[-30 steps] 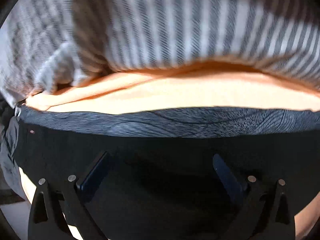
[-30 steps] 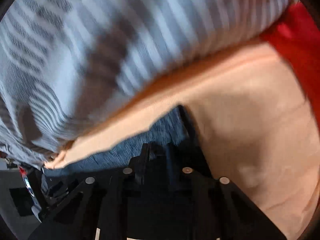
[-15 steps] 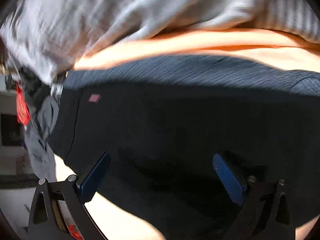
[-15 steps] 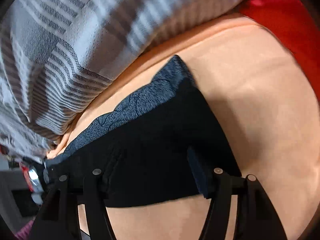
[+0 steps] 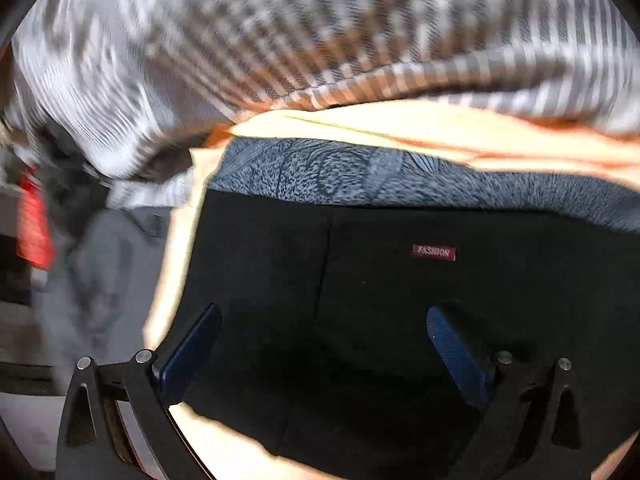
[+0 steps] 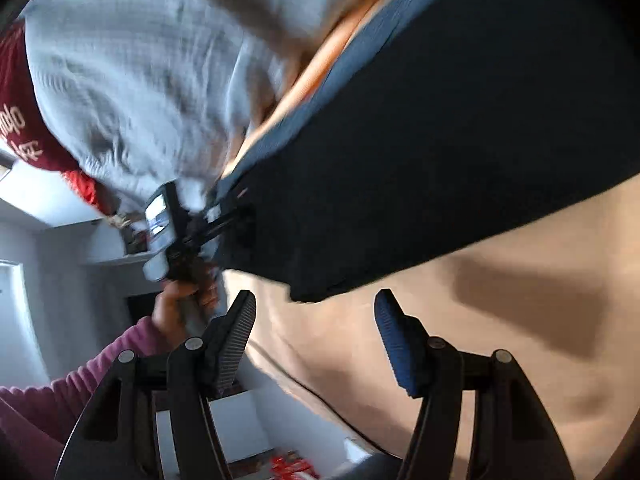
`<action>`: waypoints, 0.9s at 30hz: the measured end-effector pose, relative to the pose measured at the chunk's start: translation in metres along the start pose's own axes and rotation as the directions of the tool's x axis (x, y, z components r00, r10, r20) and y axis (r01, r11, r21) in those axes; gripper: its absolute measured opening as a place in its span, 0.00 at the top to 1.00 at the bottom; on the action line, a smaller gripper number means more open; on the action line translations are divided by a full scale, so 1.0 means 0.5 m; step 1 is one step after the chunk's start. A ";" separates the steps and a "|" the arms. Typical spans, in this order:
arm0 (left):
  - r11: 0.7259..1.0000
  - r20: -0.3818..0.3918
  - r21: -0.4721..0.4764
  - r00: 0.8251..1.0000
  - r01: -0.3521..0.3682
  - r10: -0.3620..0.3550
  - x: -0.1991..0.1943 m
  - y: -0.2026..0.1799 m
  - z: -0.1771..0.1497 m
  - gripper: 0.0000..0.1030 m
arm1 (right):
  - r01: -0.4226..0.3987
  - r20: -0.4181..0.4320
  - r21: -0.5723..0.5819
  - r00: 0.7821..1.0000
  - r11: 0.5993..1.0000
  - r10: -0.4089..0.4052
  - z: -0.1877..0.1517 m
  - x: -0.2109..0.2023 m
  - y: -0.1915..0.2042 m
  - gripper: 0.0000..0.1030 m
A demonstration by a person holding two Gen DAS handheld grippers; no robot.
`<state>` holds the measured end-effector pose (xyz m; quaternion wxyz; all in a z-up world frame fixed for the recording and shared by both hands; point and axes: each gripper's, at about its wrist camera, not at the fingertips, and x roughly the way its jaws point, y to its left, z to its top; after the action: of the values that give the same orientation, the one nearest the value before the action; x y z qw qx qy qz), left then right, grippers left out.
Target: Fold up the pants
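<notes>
Pants [image 5: 400, 280], black with a patterned blue-grey waistband [image 5: 360, 176] and a small red label, lie flat as a compact dark rectangle on the peach-coloured bedding [image 6: 500, 340]. From where I stand they look already folded at least once: the edges run straight, the near corner is square and thick, and a seam line runs down the panel in the left wrist view. I judge the main folding largely done; whether one more fold or only a smoothing remains, I cannot say from these views.

Relative to the left tongs [image 5: 324, 344], the pants sit directly beneath and ahead, the dark cloth filling the gap between the two blue pads, waistband at the far side. These tongs are spread wide and pinch nothing; whether the pads rest on the cloth I cannot tell.

Relative to the right tongs [image 6: 316, 320], the folded bundle lies ahead and up to the right, its near corner just beyond the pad tips, apart from them. These tongs have just been opening and now stand spread with only bare bedding between them, so the cloth looks let go on that side.

Farther out, a grey-and-white striped blanket [image 5: 320, 32] is heaped beyond the waistband. In the right wrist view, the person's hand [image 6: 176, 304] in a pink sleeve [image 6: 80, 380] holds the other tool at the bundle's left end.
</notes>
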<state>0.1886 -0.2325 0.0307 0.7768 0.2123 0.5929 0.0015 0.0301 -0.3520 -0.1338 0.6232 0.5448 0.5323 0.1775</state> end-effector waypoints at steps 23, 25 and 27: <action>0.989 -0.015 -0.088 0.993 0.115 -0.117 0.048 0.120 -0.008 0.00 | 0.072 -0.149 -0.027 0.986 0.997 -0.075 -0.057 0.182 0.019 0.95; 0.988 0.010 -0.103 0.993 0.116 -0.116 0.029 0.132 0.003 0.00 | 0.070 -0.211 -0.014 0.975 0.997 -0.072 -0.087 0.188 0.018 0.92; 0.988 0.041 -0.099 0.992 0.120 -0.116 0.018 0.138 0.015 0.00 | 0.085 -0.202 -0.040 0.975 0.996 -0.091 -0.098 0.165 0.039 0.92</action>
<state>0.2151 -0.1701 0.0468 0.7955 0.1370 0.5900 -0.0180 0.0256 -0.2552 -0.1477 0.5812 0.4898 0.6139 0.2129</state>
